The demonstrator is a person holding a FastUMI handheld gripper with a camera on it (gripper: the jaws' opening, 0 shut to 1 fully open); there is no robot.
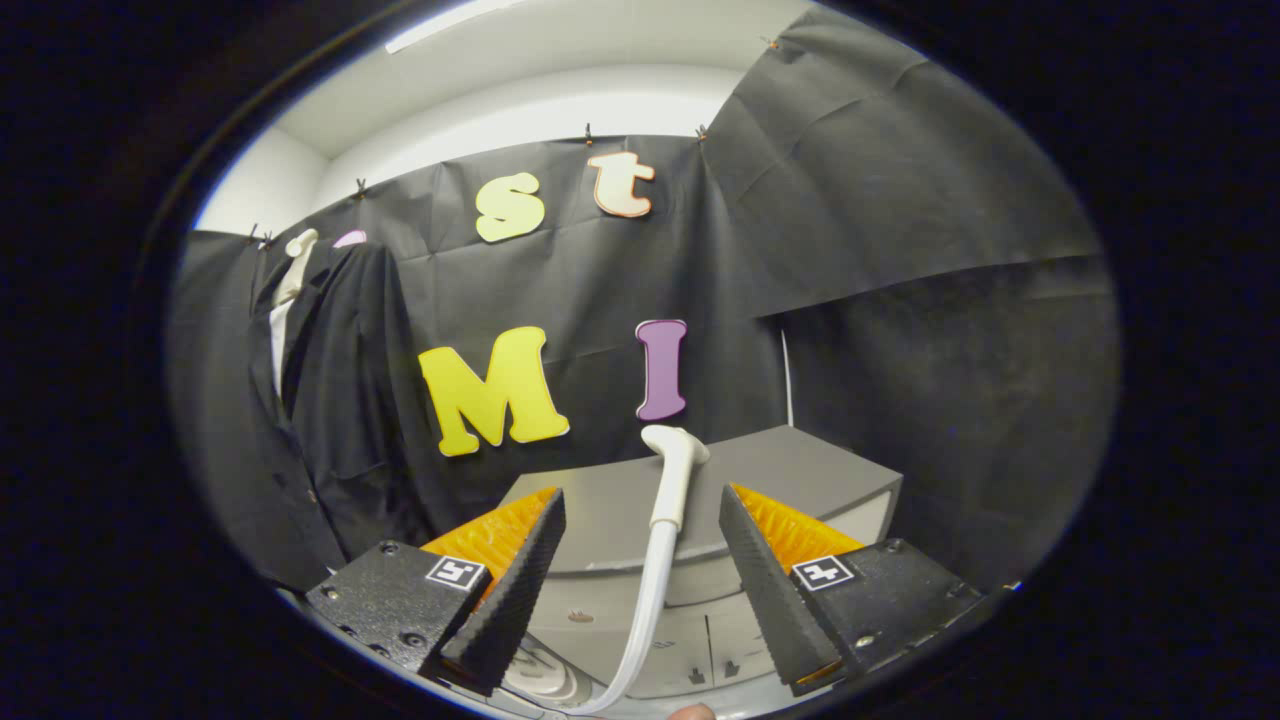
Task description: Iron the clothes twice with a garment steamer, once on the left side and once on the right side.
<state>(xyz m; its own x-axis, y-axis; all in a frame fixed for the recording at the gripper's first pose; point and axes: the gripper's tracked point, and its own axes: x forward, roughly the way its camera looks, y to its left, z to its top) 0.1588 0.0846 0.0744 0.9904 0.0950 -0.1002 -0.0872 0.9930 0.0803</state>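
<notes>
The white garment steamer head (675,470) stands upright between and just ahead of my fingers, its pale hose (645,610) curving down toward its base (540,675) below the left finger. My gripper (640,510) is open, with a gap on each side of the steamer handle and neither finger touching it. A dark jacket (330,400) over a white shirt hangs on a pale hanger (297,262) against the booth wall, well off to the left and beyond the fingers.
A grey cabinet (800,475) with drawers stands right behind the steamer. A bit of a hand (692,712) shows at the bottom below the hose. Black cloth walls close in at the back and right.
</notes>
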